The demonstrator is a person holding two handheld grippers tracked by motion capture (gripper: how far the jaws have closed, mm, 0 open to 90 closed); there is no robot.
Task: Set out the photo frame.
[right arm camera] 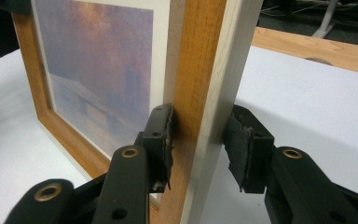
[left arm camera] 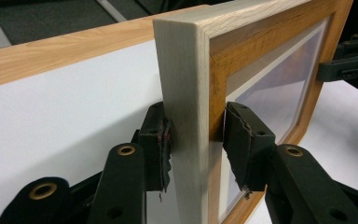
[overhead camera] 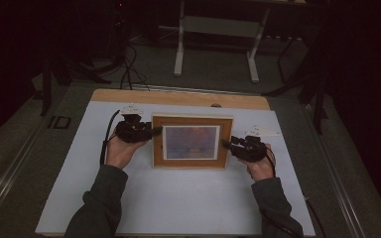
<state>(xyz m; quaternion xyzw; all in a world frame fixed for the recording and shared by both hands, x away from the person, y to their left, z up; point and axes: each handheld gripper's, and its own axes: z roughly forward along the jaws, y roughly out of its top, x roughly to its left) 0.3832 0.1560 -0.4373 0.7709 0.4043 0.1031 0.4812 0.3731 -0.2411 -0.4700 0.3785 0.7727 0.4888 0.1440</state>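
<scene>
A wooden picture frame (overhead camera: pixel 192 142) with a hazy purple-orange print sits in the middle of the white table (overhead camera: pixel 173 198), face up toward the camera. The left gripper (overhead camera: pixel 155 132) is clamped on the frame's left edge, pads pressed on front and back of the wood. The right gripper (overhead camera: pixel 226 144) is doing the same on the right edge, its jaws pinching the frame's side rail. A wooden strip (overhead camera: pixel 178 97) runs along the far side of the table.
</scene>
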